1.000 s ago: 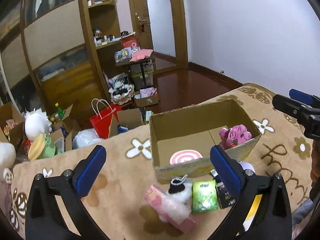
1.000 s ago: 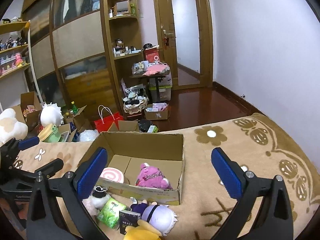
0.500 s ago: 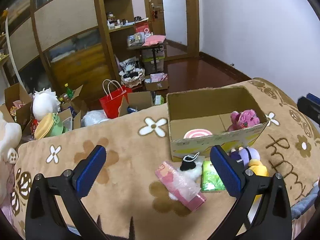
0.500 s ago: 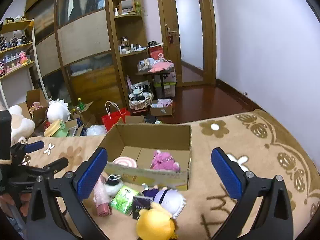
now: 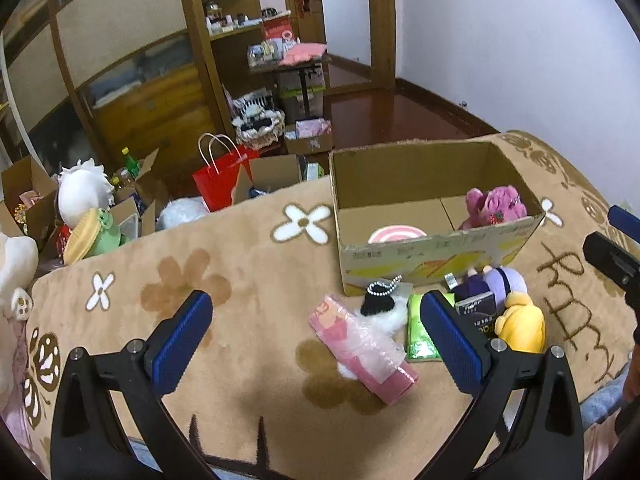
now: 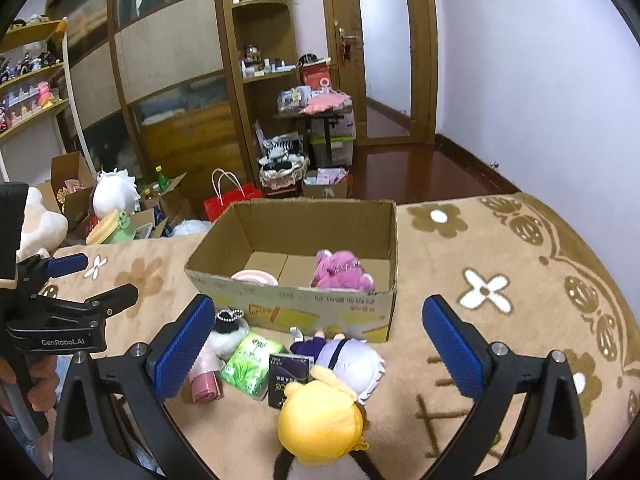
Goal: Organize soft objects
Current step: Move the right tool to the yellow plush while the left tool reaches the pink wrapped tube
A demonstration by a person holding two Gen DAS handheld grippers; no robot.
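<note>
Right wrist view: soft toys cluster on the flowered blanket (image 6: pixel 500 240) against the cardboard box (image 6: pixel 384 304), a yellow-haired doll (image 6: pixel 320 420) nearest, a pink plush (image 6: pixel 340 272) inside. Right gripper (image 6: pixel 320 340) and left gripper (image 5: pixel 316 340) hover with jaws spread wide, holding nothing.

Box (image 6: pixel 320 304) on blanket (image 6: pixel 500 240) — toys (image 6: pixel 320 420) before it.

Both wrist views look down obliquely, near, sharing cardboard box (image 5: pixel 436 256) and blanket (image 6: pixel 500 248)
</note>
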